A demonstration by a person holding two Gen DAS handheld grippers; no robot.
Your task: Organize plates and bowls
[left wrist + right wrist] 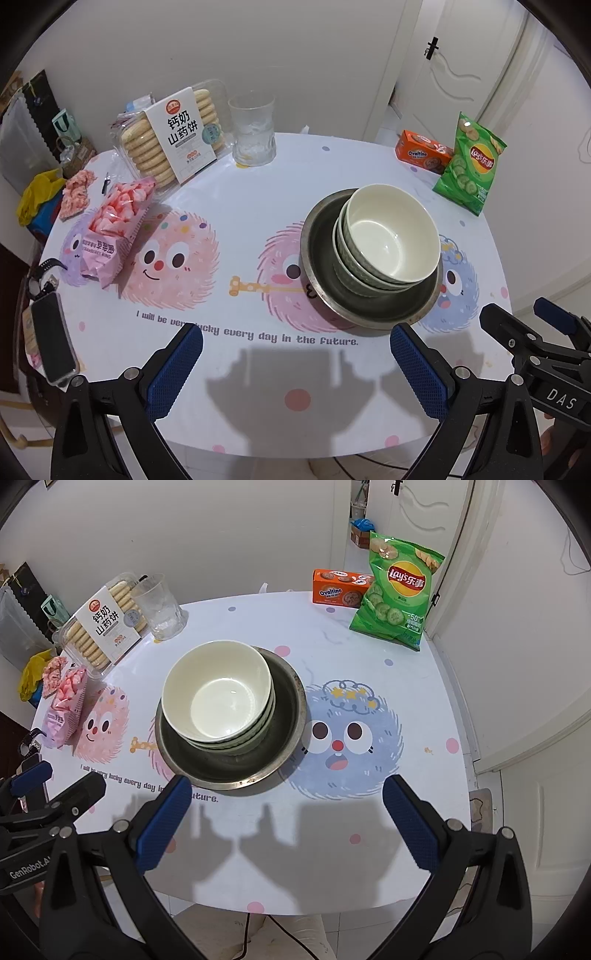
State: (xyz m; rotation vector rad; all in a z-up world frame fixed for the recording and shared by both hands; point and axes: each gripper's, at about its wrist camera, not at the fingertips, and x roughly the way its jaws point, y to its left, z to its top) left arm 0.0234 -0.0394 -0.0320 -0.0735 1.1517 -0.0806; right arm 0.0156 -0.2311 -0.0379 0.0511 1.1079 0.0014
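Hovering over the near edge of the table [406, 686], both grippers hang with their jaws spread wide and nothing between them; the left gripper [295, 369] sits to the left of the right gripper [286, 819], each showing at the side of the other's view. The task's things are gathered in one pile near the middle of the table: a stack of bowls [218, 698], cream inside and greenish outside, nested in a dark metal plate [288, 701], with the stack sitting off-centre toward the plate's left and far side.

The chief risk, as I judge it, lies in that stack; a pinch on the topmost rim alone could lift one bowl and drag or tilt the one beneath it, and glazed walls may slip between the blue pads [164, 823]; a grip taken on the plate's thin rim instead would carry the whole off-centre load, which could slide or tip the plate toward its heavier side. The two tools are close together, so reaching at once for the same pile may knock one against the other. Any sweep to the far left could catch the glass [159, 605] or the biscuit pack [99, 627]; the chip bag [399, 590] at the far right stands well apart.
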